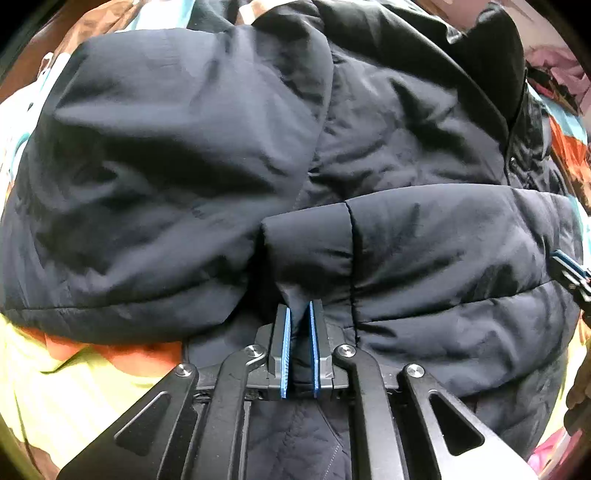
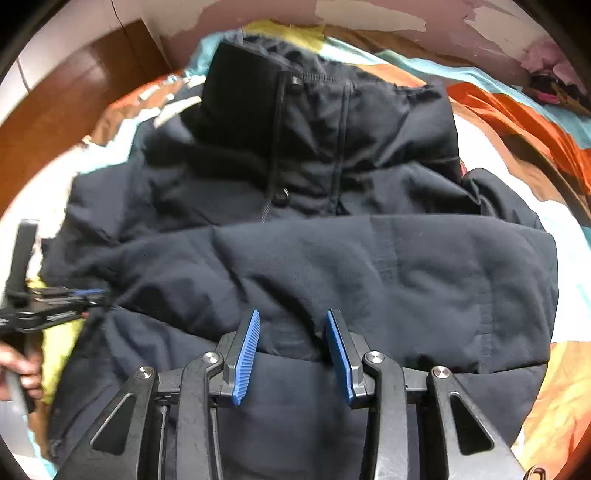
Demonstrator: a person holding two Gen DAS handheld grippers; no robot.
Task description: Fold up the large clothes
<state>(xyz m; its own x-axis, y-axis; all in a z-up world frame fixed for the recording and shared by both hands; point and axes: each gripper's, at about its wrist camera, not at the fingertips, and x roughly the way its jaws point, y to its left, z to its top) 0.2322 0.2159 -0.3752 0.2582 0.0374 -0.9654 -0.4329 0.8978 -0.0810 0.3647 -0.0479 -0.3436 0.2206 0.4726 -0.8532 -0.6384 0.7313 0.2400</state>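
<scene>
Dark jacket on colourful bedspread

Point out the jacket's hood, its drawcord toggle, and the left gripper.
hood [image 2: 240,92], right wrist view, on its black lining.
toggle [image 2: 282,195], right wrist view, on the cord's lower end.
left gripper [image 1: 300,310], left wrist view, between the fingertips.

We are in a bedroom of a home. A bedspread in orange, teal, white, yellow and brown patches covers the surface across both views. At the upper left of the right wrist view stands a brown wooden headboard; along the top runs a pink wall with peeling paint. Pink cloth lies at upper right.
</scene>
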